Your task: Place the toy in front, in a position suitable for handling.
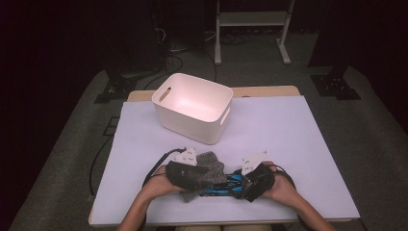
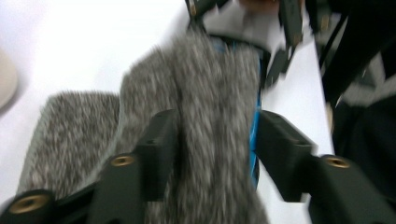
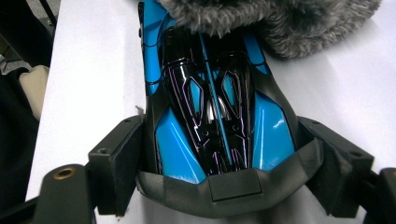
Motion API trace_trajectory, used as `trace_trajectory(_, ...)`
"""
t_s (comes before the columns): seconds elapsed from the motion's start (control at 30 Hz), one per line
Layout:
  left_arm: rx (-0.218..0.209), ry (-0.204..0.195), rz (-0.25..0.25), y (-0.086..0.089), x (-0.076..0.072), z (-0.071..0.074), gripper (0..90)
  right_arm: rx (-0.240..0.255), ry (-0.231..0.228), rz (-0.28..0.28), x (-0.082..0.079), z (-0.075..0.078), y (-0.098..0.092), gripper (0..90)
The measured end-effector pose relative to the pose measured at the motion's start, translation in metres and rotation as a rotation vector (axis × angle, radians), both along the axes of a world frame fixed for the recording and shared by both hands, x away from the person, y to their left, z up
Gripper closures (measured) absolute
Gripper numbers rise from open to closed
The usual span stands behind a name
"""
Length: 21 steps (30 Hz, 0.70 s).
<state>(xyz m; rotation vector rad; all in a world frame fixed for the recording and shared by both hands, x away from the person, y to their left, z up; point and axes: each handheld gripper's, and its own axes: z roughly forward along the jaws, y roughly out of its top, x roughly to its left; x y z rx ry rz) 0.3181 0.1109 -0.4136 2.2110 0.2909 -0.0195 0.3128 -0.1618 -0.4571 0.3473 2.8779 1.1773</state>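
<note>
Cloth (image 2: 205, 116), one grey fuzzy piece, lies between the spread fingers (image 2: 156, 149) of the left gripper (image 1: 190, 166); the pads do not seem to press it. It stretches away from the fingertips, toward one blue toy car (image 3: 215, 107), partly covering its far end. The right gripper (image 1: 252, 175) pinches that car across its width; its long axis runs straight ahead from the fingers (image 3: 116, 158). One white basket (image 1: 192, 107) stands well beyond both.

The right gripper (image 3: 219, 163) has its two black jaws closed against the flanks of a blue and black toy car (image 3: 212, 112), one pad on each side at the near end. The car lies on the white table (image 3: 88, 70), pointing away. A grey fuzzy cloth (image 3: 271, 21) covers its far end.
</note>
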Motion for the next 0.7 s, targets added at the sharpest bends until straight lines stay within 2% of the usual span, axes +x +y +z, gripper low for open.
trace_trajectory(0.07,-0.015,0.014,-0.005,-0.007,0.002,0.0,48.9,0.012,0.0,0.001,0.0,-0.001,0.0,20.5)
trace_trajectory(0.1,0.003,0.026,-0.021,-0.015,0.004,-0.003,52.2,0.013,-0.001,0.001,0.0,-0.001,0.0,20.5)
trace_trajectory(0.13,0.003,0.026,-0.021,-0.015,0.004,-0.003,57.3,0.013,-0.001,0.001,0.0,-0.001,0.0,20.5)
trace_trajectory(0.17,0.021,0.032,-0.037,-0.02,0.005,-0.007,57.3,0.015,-0.002,0.0,0.0,-0.002,0.0,20.5)
trace_trajectory(0.2,0.031,0.036,-0.045,-0.022,0.004,-0.01,64.0,0.016,-0.006,-0.001,-0.001,-0.002,0.0,20.5)
trace_trajectory(0.27,0.028,0.018,-0.057,-0.023,0.002,-0.014,69.4,0.013,-0.006,0.0,-0.001,-0.002,0.0,20.5)
trace_trajectory(0.33,0.051,0.038,-0.07,-0.018,0.002,-0.011,74.3,0.013,-0.018,0.008,0.0,-0.002,-0.001,20.6)
trace_trajectory(0.5,0.085,0.026,-0.079,0.0,-0.009,-0.015,75.8,0.001,-0.025,0.016,0.0,-0.002,0.0,20.5)
trace_trajectory(0.67,0.099,0.029,-0.015,0.026,-0.014,-0.021,76.2,-0.012,-0.033,0.013,-0.002,-0.001,0.002,20.3)
trace_trajectory(0.7,0.098,0.025,-0.016,0.028,-0.015,-0.022,76.4,-0.012,-0.037,0.012,-0.002,-0.002,0.002,20.2)
